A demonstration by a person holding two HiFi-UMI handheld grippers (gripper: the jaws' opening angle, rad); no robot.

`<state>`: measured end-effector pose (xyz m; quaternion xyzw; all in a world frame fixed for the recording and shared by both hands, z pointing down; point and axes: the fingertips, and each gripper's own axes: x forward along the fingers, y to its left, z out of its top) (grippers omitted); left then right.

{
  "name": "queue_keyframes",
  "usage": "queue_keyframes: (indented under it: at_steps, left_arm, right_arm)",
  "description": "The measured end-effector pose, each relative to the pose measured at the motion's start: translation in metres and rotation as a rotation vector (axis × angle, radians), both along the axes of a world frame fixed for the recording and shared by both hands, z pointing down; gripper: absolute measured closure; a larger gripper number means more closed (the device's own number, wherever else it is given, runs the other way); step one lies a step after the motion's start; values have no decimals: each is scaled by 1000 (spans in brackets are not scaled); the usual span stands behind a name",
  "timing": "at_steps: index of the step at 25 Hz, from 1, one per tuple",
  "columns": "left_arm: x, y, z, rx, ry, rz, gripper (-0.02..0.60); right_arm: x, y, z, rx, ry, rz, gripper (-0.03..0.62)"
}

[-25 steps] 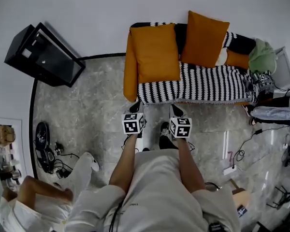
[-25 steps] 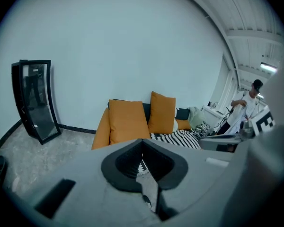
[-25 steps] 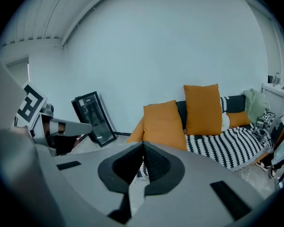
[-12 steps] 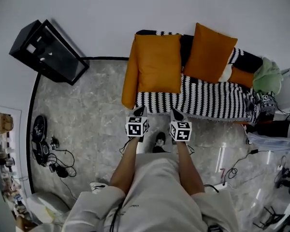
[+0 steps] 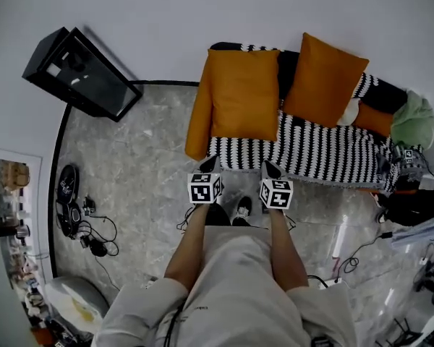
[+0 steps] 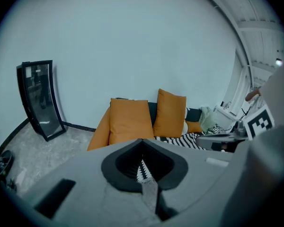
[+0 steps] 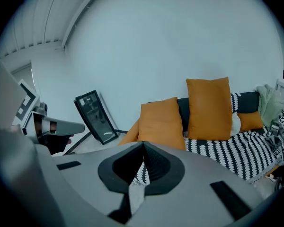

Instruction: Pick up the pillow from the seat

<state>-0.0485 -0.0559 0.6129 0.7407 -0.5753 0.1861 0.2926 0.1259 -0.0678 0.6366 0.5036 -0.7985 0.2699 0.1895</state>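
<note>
**Both grippers closed and empty short of the sofa, the pillow not yet touched**

A failed grasp is judged the main risk. The left gripper [image 5: 209,164] and the right gripper [image 5: 270,169] are both seen with jaws pressed together and nothing between them. Unless they are opened before contact, the orange pillow [image 5: 242,92] would only be shoved back or toppled. That pillow is propped upright at the left end of the striped sofa seat [image 5: 311,150], just beside a second orange pillow [image 5: 325,78]. The wrong one could therefore be taken, or the striped cover pinched along with the fabric. Both grippers are held over the floor [image 5: 130,172] near the seat's front edge, and nothing is touched by them.
</note>
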Motion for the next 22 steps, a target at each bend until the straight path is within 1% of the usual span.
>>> queue_keyframes:
  at_steps: [3,7,12,16,22]
  left_arm:
    - [-5,1,-1,-7,-7,-13,574]
    - [-18,6,1,-11,-20,-31,572]
    - [-29,3,9,-21,0,-40,574]
    - [-27,-23,12,-15,17,-19,574]
    - [-23,-76,9,-10,38,13,574]
  right_arm:
    - [12,-14,-1,7,-27,48,586]
    - [24,-19,3,-3,-63,118,586]
    - [23,-20,9,-16,-48,143,586]
    - [26,-36,7,-7,-26,158,586]
    - [30,-71,3,-15,4,181,586]
